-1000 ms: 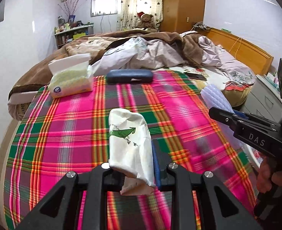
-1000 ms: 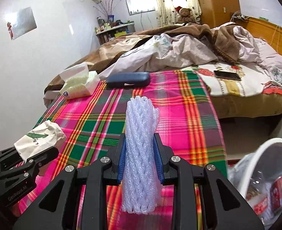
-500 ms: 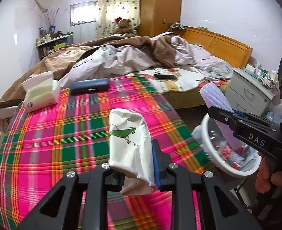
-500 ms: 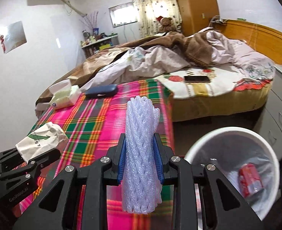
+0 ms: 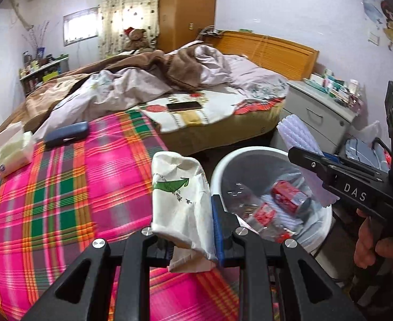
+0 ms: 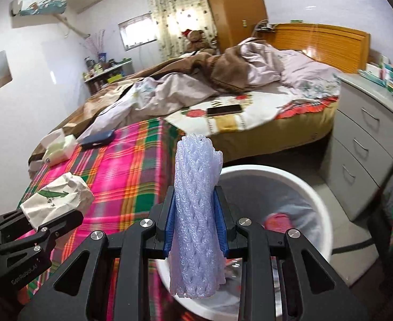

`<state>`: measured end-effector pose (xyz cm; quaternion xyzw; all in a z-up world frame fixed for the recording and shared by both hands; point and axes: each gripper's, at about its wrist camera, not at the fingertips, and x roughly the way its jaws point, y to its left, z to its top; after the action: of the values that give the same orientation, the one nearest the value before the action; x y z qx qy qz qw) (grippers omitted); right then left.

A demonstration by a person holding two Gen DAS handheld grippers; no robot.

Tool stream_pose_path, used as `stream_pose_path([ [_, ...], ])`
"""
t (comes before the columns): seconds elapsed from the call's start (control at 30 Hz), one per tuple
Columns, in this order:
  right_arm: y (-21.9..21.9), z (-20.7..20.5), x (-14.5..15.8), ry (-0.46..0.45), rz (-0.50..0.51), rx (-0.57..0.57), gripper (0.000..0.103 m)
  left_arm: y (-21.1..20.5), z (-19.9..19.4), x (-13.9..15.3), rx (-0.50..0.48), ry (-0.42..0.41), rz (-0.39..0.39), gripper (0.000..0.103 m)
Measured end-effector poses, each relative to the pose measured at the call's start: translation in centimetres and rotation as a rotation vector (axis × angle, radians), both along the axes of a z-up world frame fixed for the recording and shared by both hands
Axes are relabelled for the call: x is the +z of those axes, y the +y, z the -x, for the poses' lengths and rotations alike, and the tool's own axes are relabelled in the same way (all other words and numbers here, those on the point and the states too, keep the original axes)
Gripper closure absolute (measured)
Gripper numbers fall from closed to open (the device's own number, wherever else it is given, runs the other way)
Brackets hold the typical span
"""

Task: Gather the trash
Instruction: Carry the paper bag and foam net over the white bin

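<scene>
Bed: big bed with a pink-and-green plaid blanket [image 5: 62, 192] is sitting left of everything.
Bin: round white plastic trash bin [image 6: 311, 187] is standing beside it, already holding red wrappers.
Right claw [image 6: 196, 224]: squeezing an upright roll of pale lilac foam netting [image 6: 196, 214], hanging over the bin.
Left claw [image 5: 189, 230]: clamping a crumpled white paper cup with a green arrow [image 5: 180, 200], near the bin's rim.

right gripper [image 5: 316, 160]: "DAS" | left gripper [image 6: 40, 223]: "DorRobot.AI", unclear

Bin [image 6: 316, 195] contents — blurred, half hidden
</scene>
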<state>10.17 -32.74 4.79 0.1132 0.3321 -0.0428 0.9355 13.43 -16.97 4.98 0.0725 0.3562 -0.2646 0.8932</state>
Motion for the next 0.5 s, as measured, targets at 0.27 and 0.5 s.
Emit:
stream_pose_path([
  [0.27,-4.1,1.3,-1.2,0.048,-0.002,-0.085,0.076,-5.0,0.5,-1.1,-0.081,0.029,-0.001,0.078],
  [0.5,-6.0,1.3,-3.3,0.124,-0.015,-0.084,0.076,-7.8,0.5,-2.7,-0.113,0.065,-0.008,0.078],
])
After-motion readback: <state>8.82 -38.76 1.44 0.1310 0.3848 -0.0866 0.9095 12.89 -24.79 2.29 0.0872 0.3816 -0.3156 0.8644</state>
